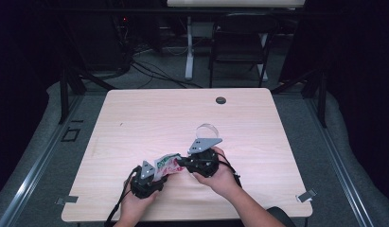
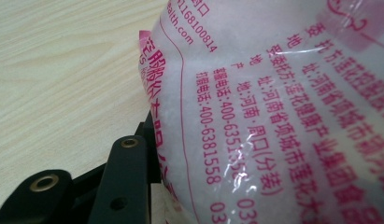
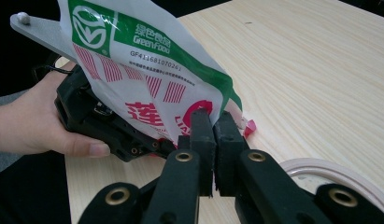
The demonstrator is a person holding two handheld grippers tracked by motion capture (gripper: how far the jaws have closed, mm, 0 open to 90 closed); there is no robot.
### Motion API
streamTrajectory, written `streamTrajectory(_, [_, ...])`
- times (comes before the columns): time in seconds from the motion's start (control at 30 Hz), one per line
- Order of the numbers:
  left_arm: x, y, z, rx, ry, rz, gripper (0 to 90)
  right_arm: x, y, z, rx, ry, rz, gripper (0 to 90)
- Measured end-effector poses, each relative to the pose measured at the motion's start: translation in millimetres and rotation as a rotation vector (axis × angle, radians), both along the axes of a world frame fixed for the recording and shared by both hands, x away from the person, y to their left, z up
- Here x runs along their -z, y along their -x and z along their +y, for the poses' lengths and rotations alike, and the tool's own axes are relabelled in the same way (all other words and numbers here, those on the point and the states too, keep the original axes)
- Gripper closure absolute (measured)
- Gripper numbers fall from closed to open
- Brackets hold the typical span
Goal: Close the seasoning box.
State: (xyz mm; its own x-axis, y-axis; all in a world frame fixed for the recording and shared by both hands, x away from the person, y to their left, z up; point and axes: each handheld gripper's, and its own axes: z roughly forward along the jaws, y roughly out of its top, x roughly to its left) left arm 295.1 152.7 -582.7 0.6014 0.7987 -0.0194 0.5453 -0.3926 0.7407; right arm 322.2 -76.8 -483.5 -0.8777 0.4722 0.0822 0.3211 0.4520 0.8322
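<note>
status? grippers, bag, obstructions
Both grippers, left and right, shut on food bag, held between them over table. Tape roll beyond right gripper, apart. Nothing in the way.

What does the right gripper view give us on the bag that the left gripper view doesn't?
Right gripper view: the bag's front with a green band and logo, red stripes, its lower corner pinched between the right gripper's shut jaws, plus the left gripper in the person's hand behind the bag and a pale ring on the table.

Left gripper view: the bag's back up close, with pink printed text and phone numbers over white contents, and one black jaw of the left gripper against its edge.

Both: the same bag and the light wood table.
</note>
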Motion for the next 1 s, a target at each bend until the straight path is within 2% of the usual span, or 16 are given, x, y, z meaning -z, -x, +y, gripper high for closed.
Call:
streamTrajectory(0.2, [-3.6,-1.5,3.1,-0.009,-0.004,0.004,60.4,-0.9,-0.5,-1.4,0.005,-0.013,-0.001,85.6])
streamTrajectory(0.53, [-10.7,-0.5,4.1,-0.012,-0.014,-0.021,60.8,-4.5,0.1,-3.7,0.002,-0.045,0.001,78.4])
streamTrajectory(0.77, [-14.7,-1.5,6.8,-0.022,-0.016,-0.035,60.9,-10.2,-0.1,-7.1,-0.007,-0.081,0.015,68.7])
streamTrajectory(1.0, [-17.8,-1.8,9.3,-0.032,-0.036,-0.055,60.9,-14.1,-1.3,-11.1,0.009,-0.11,0.0,57.5])
